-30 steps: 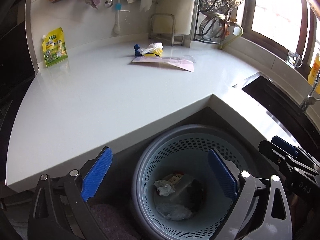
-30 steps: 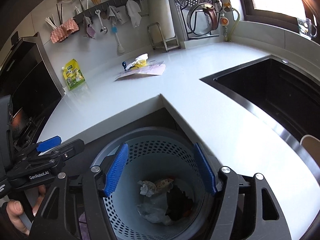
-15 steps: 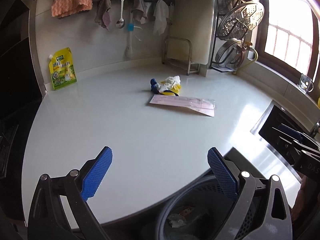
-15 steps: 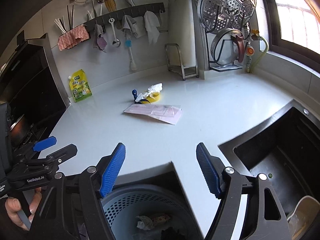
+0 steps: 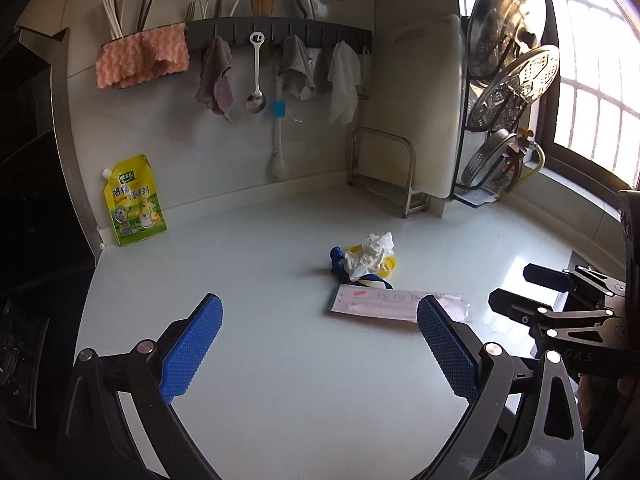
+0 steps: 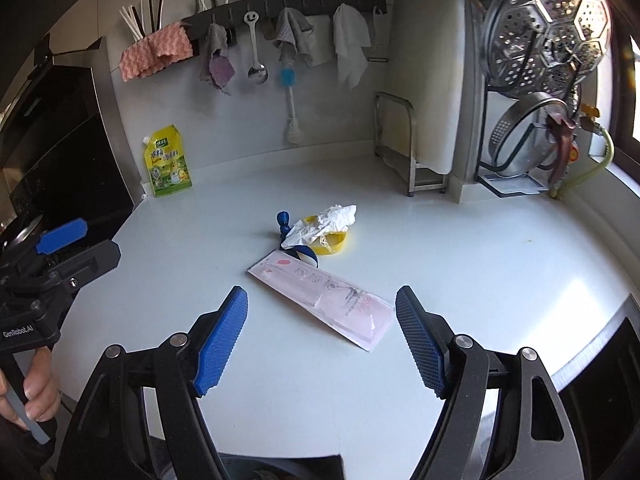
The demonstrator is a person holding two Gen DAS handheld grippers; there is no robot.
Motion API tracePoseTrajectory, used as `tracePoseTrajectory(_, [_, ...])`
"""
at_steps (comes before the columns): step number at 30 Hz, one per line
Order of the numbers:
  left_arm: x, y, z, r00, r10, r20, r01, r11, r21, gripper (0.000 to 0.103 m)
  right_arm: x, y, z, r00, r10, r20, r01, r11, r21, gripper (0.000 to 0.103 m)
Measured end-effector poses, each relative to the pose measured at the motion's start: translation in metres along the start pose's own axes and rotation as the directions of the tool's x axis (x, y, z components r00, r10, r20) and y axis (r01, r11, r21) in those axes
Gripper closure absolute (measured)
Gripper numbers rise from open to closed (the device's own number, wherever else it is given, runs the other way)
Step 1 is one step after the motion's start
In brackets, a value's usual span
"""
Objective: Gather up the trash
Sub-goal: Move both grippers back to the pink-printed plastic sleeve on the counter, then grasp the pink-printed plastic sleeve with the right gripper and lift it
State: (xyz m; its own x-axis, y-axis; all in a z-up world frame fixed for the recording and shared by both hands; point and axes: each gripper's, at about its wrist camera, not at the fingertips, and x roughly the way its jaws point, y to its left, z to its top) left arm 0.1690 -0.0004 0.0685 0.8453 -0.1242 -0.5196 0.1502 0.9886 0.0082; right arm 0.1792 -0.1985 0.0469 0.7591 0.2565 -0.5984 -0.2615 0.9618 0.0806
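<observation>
A flat pink plastic wrapper (image 6: 324, 298) lies on the white counter (image 6: 460, 264); it also shows in the left wrist view (image 5: 384, 304). Just behind it sits a small heap: crumpled white tissue (image 6: 326, 220), a yellow ring-shaped piece (image 6: 334, 242) and a blue scrap (image 6: 284, 222). The tissue also shows in the left wrist view (image 5: 372, 254). My right gripper (image 6: 322, 344) is open and empty, hovering just short of the wrapper. My left gripper (image 5: 318, 344) is open and empty, left of and short of the wrapper. The bin is out of both views.
A yellow seasoning pouch (image 5: 134, 200) leans on the back wall at left. A metal rack with a cutting board (image 5: 400, 176) and a lid rack (image 6: 532, 120) stand at the back right. The sink edge (image 6: 600, 344) is at right. Cloths and utensils hang above.
Both grippers have risen from above the grey perforated bin and moved forward over the counter toward the wrapper and heap. The bin has dropped out of view. Both stay open.
</observation>
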Motion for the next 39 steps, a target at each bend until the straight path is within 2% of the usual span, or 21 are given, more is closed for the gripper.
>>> tracePoseTrajectory(6, [0.032, 0.011, -0.013, 0.998, 0.012, -0.066, -0.013, 1.000, -0.020, 0.007, 0.056, 0.003, 0.004, 0.994, 0.023, -0.104, -0.032, 0.995, -0.092, 0.030])
tracePoseTrajectory(13, [0.057, 0.013, -0.028, 0.992, 0.009, -0.122, -0.013, 0.999, -0.030, 0.007, 0.106, 0.002, 0.010, 0.970, 0.078, -0.229, -0.114, 0.982, -0.148, 0.030])
tracePoseTrajectory(19, [0.071, 0.013, -0.033, 0.989, 0.003, -0.148, -0.007, 1.000, -0.026, 0.007, 0.136, 0.004, 0.014, 0.953, 0.047, -0.301, -0.114, 0.971, -0.209, 0.030])
tracePoseTrajectory(27, [0.081, 0.014, -0.037, 0.985, 0.008, -0.170, -0.013, 0.999, -0.029, 0.007, 0.155, 0.011, 0.012, 0.937, 0.055, -0.345, -0.146, 0.959, -0.243, 0.030])
tracePoseTrajectory(35, [0.084, 0.011, -0.039, 0.984, 0.009, -0.178, -0.013, 1.000, -0.019, 0.007, 0.162, 0.014, 0.013, 0.936, 0.027, -0.350, -0.124, 0.958, -0.260, 0.031])
tracePoseTrajectory(39, [0.085, 0.011, -0.039, 0.984, 0.010, -0.180, -0.014, 1.000, -0.020, 0.007, 0.156, 0.012, 0.009, 0.934, 0.046, -0.353, -0.139, 0.961, -0.240, 0.047])
